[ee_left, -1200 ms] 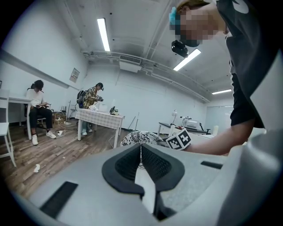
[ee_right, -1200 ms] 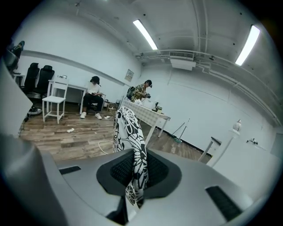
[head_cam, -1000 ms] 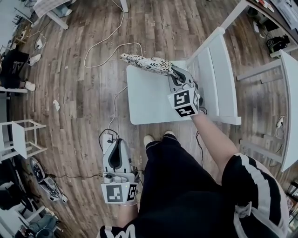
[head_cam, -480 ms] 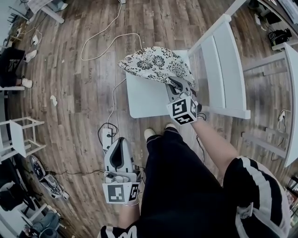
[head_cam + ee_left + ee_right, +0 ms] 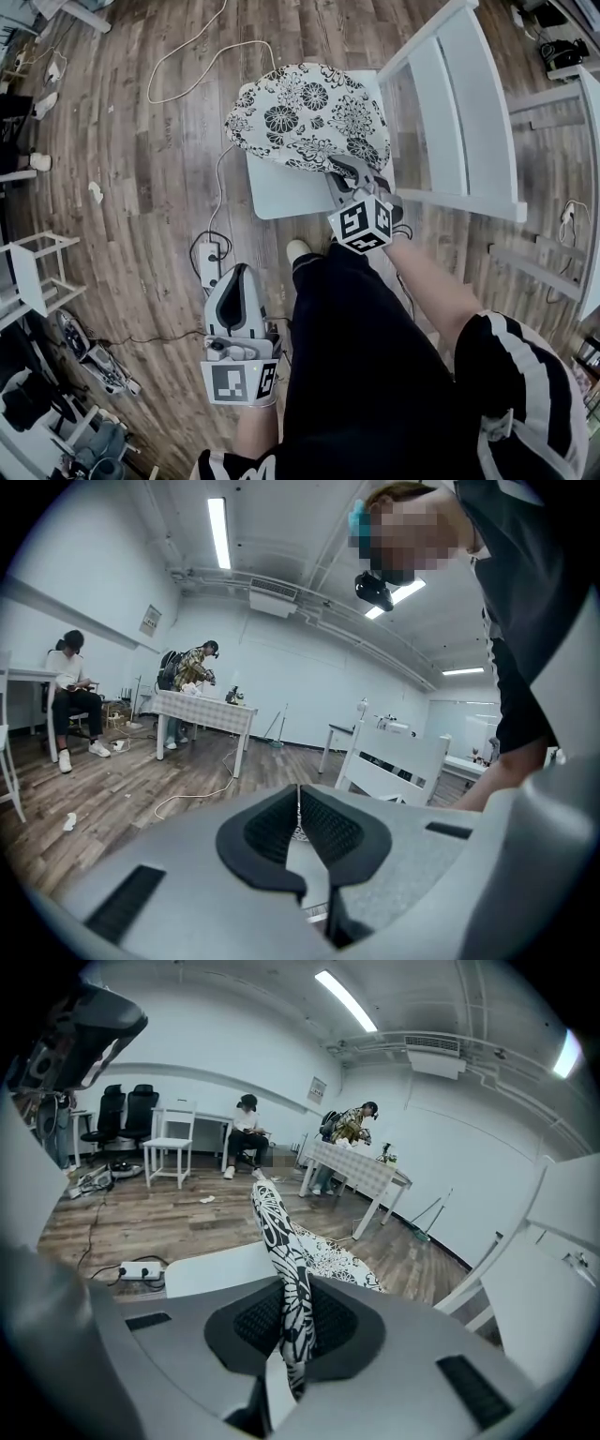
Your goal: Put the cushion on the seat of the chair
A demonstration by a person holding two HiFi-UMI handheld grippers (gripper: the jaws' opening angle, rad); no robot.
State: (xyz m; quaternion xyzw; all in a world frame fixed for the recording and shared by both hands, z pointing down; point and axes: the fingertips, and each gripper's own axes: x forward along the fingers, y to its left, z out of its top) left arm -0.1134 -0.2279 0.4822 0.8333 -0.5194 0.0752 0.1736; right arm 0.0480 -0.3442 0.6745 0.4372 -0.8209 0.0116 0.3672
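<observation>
Right claw (image 5: pixel 343 172) clenched on the near edge of the cushion (image 5: pixel 305 117), which spreads away from it across the white chair seat (image 5: pixel 281 195). Left claw (image 5: pixel 239 277), shut and empty, hangs farther from the chair.

Shows cushion (image 5: pixel 305 117) over the seat (image 5: pixel 281 192) of the chair (image 5: pixel 459 94), near edge in right tongs (image 5: pixel 348 171); left tongs (image 5: pixel 239 274) nearer, leftward, above floor (image 5: pixel 141 187) by power strip (image 5: pixel 208 265).
</observation>
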